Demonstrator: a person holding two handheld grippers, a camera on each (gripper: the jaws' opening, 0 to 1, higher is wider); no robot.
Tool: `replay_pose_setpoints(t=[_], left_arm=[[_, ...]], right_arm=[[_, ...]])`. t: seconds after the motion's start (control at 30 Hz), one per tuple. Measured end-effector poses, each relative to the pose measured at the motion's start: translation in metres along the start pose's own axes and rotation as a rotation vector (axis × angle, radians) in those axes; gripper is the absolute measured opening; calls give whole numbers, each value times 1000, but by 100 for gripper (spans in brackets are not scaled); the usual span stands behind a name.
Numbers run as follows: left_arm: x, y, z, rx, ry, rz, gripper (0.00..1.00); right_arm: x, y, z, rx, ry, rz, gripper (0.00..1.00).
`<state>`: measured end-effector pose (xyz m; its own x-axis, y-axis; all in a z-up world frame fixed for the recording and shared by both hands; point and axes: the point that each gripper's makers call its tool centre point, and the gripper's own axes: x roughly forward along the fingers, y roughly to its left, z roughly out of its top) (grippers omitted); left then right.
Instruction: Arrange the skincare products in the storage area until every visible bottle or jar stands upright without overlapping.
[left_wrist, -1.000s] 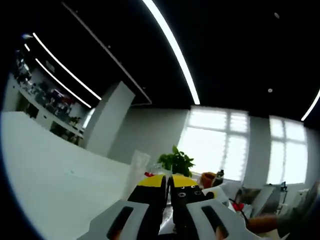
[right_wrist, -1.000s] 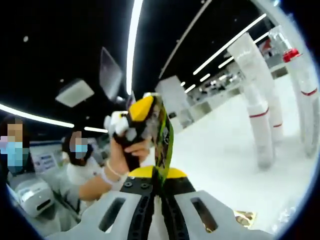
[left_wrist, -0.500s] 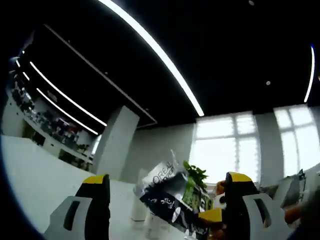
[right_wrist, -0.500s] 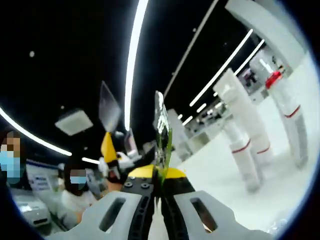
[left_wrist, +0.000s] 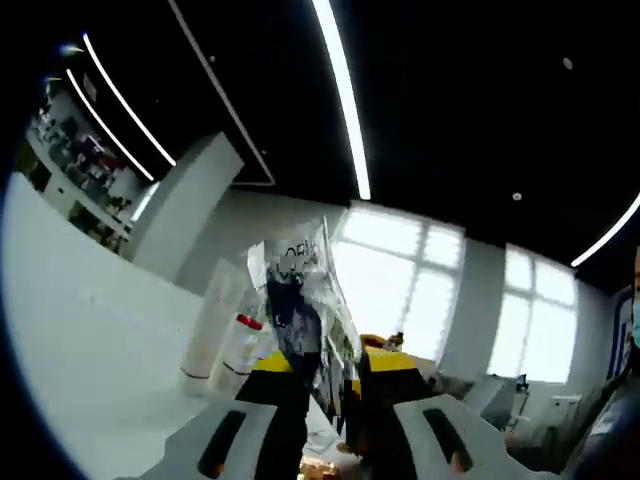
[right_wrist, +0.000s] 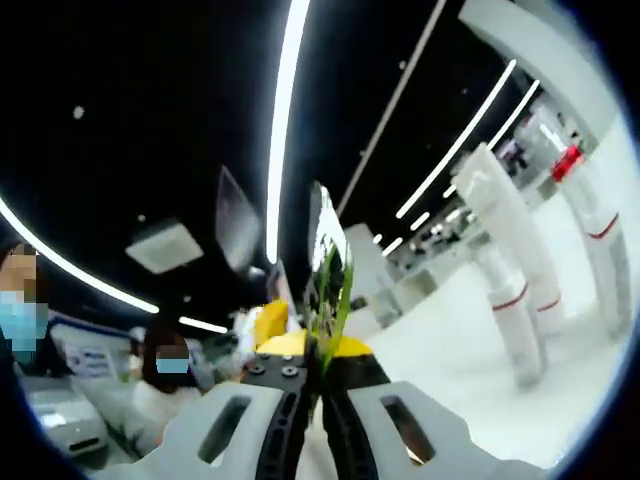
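Left gripper (left_wrist: 325, 385) pinching the lower edge of a shiny foil sachet (left_wrist: 300, 300) — jaws drawn close together on it, yellow tips just beside the packet. Sachet standing up from the jaws, dark print and lettering on its face, some green along one side, slightly crumpled and tilted. Behind it, white tubes (left_wrist: 212, 335) with red bands and a red cap standing close together on the white table (left_wrist: 80, 320), just beyond the jaw tips. Bright windows (left_wrist: 400, 290) glowing in the background, long ceiling light strips (left_wrist: 340, 90) running overhead, a white pillar (left_wrist: 170, 215) rising off to one side. A person's sleeve (left_wrist: 605, 440) edging in at the lower corner.

Right gripper (right_wrist: 320, 365) clamping the same kind of packet, seen edge-on in the right gripper view — sachet (right_wrist: 325, 270) rising thin and upright from between jaws that are nearly touching, reflective on one face, green along the lower part. A yellow-tipped part of the other gripper showing just beside the jaws, low and left of the packet. White tubes (right_wrist: 520, 290) with red bands standing upright on the white table (right_wrist: 470, 400), well off to the right; one more with a red cap (right_wrist: 568, 162) farther out, near the edge. People (right_wrist: 170, 390) standing in the background on the left. Ceiling light strip (right_wrist: 285, 110) streaking overhead against a dark ceiling.
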<state>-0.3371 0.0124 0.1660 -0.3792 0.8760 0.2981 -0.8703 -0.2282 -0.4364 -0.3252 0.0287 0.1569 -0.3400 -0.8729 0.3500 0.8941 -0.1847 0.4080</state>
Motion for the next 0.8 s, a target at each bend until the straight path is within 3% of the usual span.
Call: replay_pose_setpoints(t=[0.1,0.27,0.5,0.63,0.8], left_arm=[[-3,-6,2,-101,2,-35,5],[-8,-9,3,-140,29,-50,3],[-21,-3,15,-232,30,-79,3],[-24,1,8,-211,70,-51,3],[-24,0,1,-222,130,-57,3]], right_arm=[[1,1,-2,-15,7,-2,2],[2,-2,-3,-6,19,-12,6],[-5,-16,22,10,-85,-62,16],[-10,-22,34,39,-143,-76,24],[-7,-24,30,22,-99,-87,25]])
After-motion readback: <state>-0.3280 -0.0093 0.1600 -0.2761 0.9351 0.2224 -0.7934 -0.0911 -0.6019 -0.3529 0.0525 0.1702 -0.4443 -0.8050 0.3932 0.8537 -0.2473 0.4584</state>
